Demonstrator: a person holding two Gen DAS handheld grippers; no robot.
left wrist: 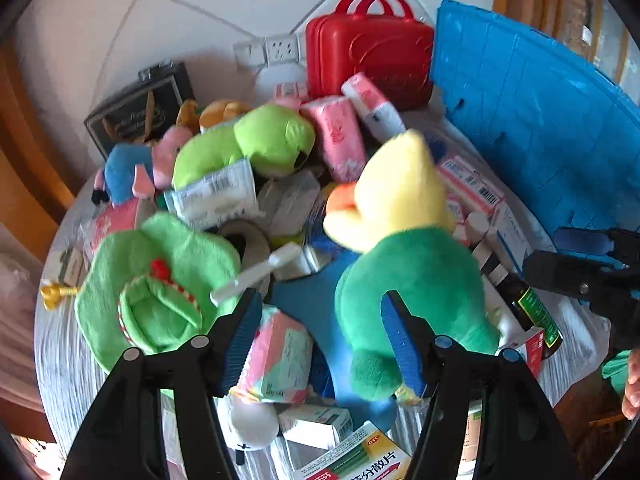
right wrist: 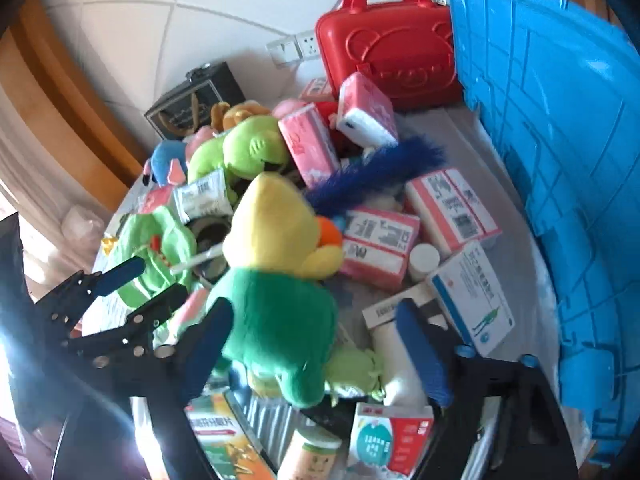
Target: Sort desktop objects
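Observation:
A plush duck with yellow head, orange beak and green body (left wrist: 404,264) stands upright in a heap of toys and boxes; it also shows in the right wrist view (right wrist: 276,292). My left gripper (left wrist: 320,340) is open, its right finger against the duck's green body, its left finger beside a pink-green tissue pack (left wrist: 276,356). My right gripper (right wrist: 316,344) is open, jaws on either side of the duck's lower body. Each gripper shows in the other's view, the right one (left wrist: 584,272) and the left one (right wrist: 136,284).
A blue crate (right wrist: 560,152) stands at right, a red case (right wrist: 392,52) at the back, a dark box (left wrist: 140,108) back left. Green plush toys (left wrist: 248,144), a green hat (left wrist: 156,284), pink tissue packs (right wrist: 308,144), medicine boxes (right wrist: 472,292) and a brown bottle (left wrist: 536,312) crowd the table.

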